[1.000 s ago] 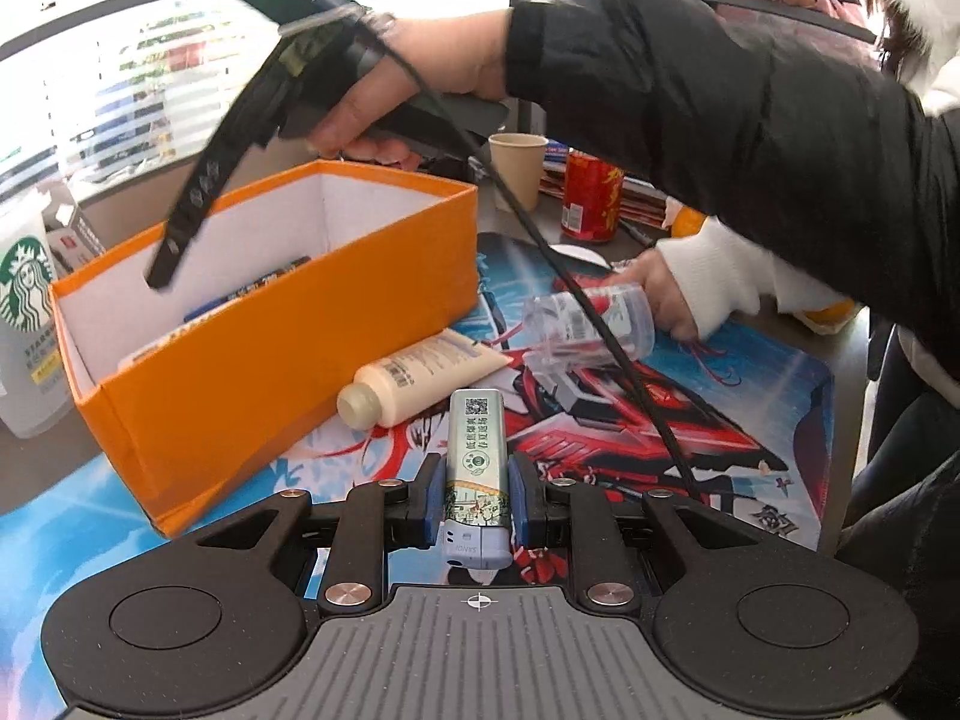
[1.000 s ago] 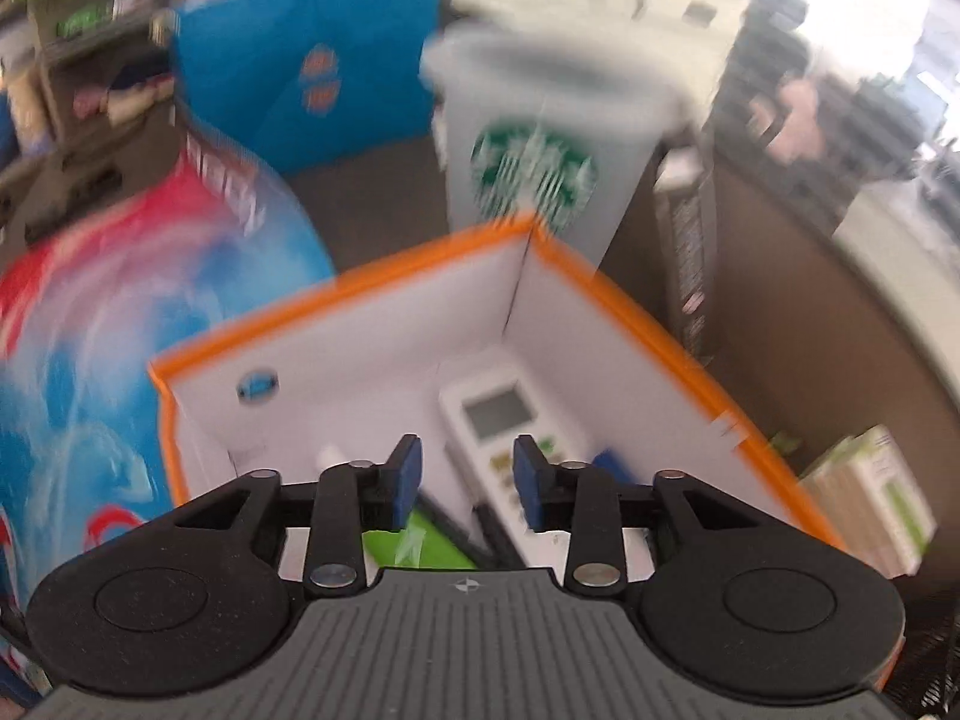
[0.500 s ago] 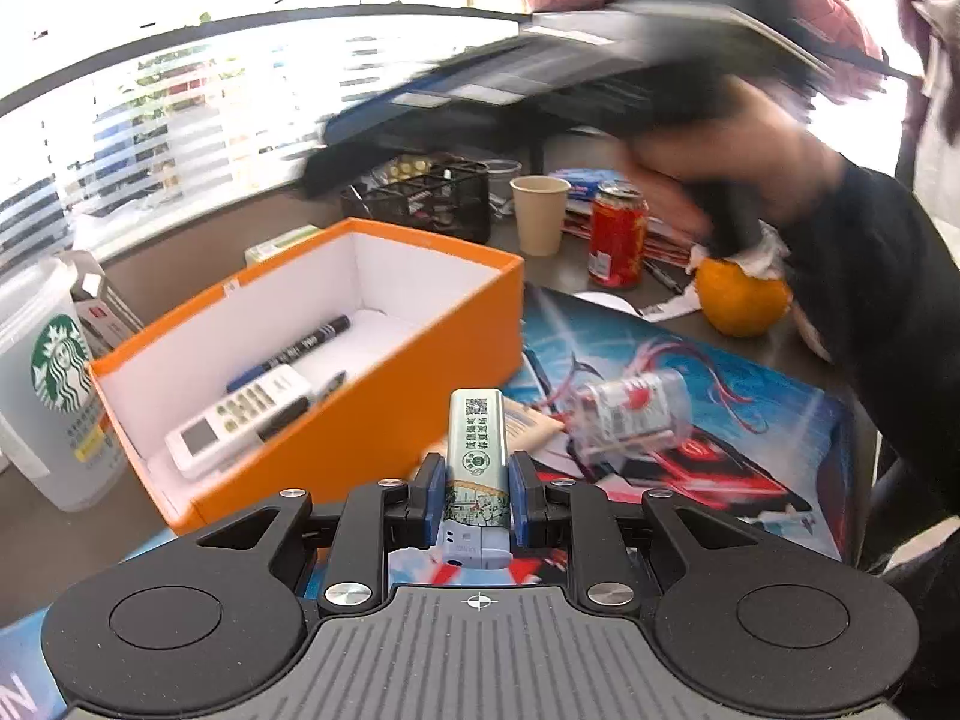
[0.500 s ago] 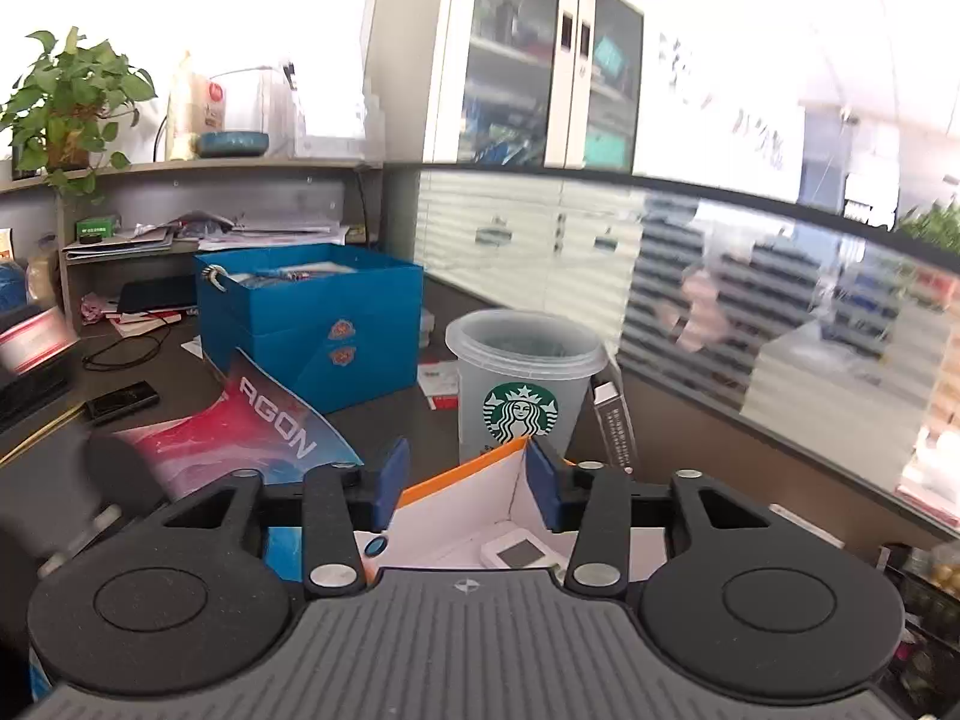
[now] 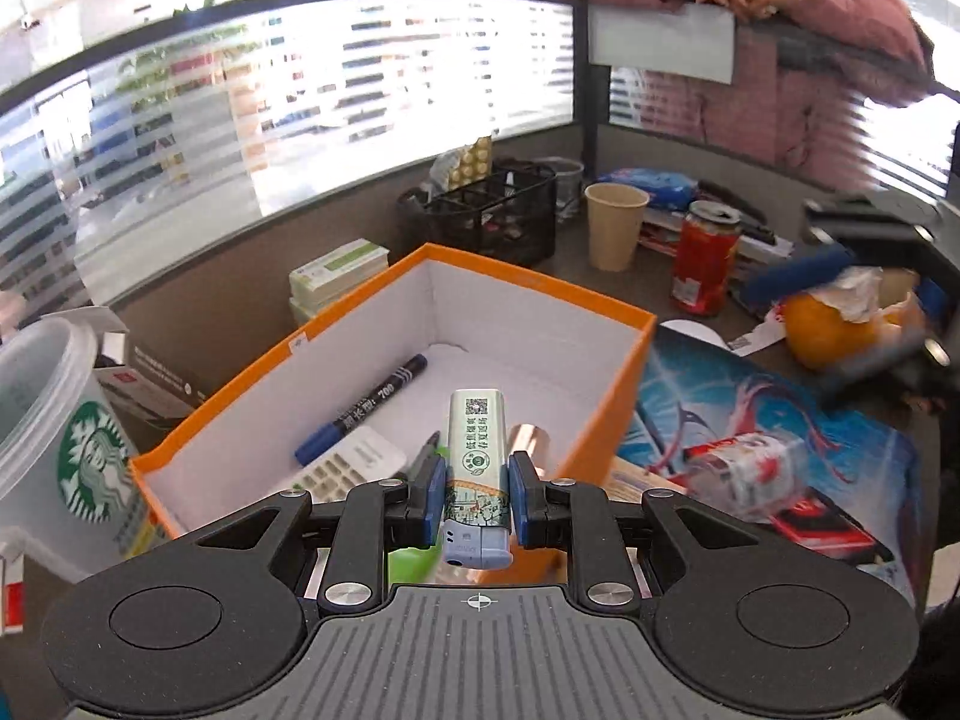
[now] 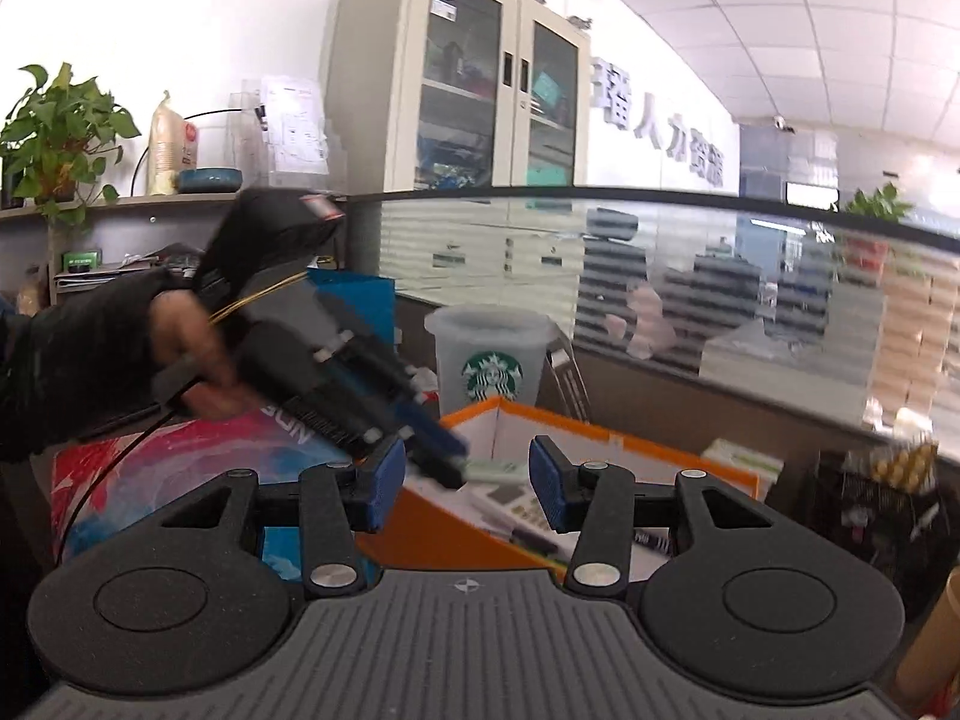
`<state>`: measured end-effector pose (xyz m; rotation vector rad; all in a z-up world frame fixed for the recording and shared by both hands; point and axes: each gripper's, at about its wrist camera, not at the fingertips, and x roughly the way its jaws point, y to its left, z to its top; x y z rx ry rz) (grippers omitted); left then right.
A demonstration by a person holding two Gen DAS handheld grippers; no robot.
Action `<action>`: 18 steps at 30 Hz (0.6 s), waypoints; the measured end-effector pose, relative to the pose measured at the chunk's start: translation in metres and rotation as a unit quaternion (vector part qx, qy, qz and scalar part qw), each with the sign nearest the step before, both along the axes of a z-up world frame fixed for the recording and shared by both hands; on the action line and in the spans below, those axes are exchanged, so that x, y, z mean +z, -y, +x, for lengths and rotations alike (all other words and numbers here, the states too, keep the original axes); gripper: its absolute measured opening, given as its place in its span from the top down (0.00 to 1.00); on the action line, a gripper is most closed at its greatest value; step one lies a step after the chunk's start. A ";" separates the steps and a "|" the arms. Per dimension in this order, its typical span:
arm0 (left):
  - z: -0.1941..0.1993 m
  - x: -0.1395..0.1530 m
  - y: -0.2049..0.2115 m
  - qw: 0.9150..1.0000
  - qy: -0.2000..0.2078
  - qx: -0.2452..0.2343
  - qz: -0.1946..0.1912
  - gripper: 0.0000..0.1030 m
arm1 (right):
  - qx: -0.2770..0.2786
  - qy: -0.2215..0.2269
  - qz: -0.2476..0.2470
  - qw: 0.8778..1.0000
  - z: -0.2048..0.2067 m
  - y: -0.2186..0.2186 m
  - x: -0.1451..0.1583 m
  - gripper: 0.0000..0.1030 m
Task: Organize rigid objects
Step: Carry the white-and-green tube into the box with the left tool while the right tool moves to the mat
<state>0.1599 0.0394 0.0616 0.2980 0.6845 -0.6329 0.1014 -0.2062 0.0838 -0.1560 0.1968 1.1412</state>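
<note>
My left gripper is shut on a green-and-white lighter and holds it above the near end of the open orange box. Inside the box lie a blue marker, a white remote and a pen. My right gripper is open and empty, raised to the right of the box. The left gripper shows blurred in the right wrist view, over the box's near corner.
A Starbucks cup stands left of the box. A clear plastic bottle lies on the colourful mat. A red can, paper cup, orange and black mesh organizer stand behind.
My left gripper has lifted the lighter from the mat and carried it over the box. My right gripper has left the box, risen and drawn back to the right.
</note>
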 end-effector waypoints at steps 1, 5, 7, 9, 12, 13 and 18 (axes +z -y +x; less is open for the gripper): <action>0.007 -0.002 0.001 1.000 -0.006 -0.002 0.002 0.80 | 0.000 -0.006 0.003 1.000 0.001 0.002 -0.004 0.58; 0.028 -0.014 0.008 1.000 -0.025 -0.003 0.006 0.80 | 0.005 -0.023 0.004 1.000 0.003 0.001 -0.018 0.58; 0.037 -0.021 0.011 0.999 -0.037 -0.006 0.005 0.80 | 0.011 -0.028 0.006 1.000 0.002 0.000 -0.023 0.58; 0.047 -0.028 0.012 0.999 -0.054 -0.006 0.001 0.80 | 0.015 -0.030 0.010 0.999 0.002 -0.001 -0.025 0.58; 0.062 -0.039 0.013 0.997 -0.076 -0.001 0.005 0.80 | 0.019 -0.033 0.015 0.999 0.000 -0.001 -0.027 0.58; 0.066 -0.043 0.012 0.997 -0.083 0.001 0.006 0.80 | 0.020 -0.034 0.015 0.999 0.000 0.000 -0.028 0.58; 0.087 -0.058 0.007 0.993 -0.117 0.012 0.006 0.80 | 0.015 -0.039 0.016 0.999 0.000 0.003 -0.033 0.58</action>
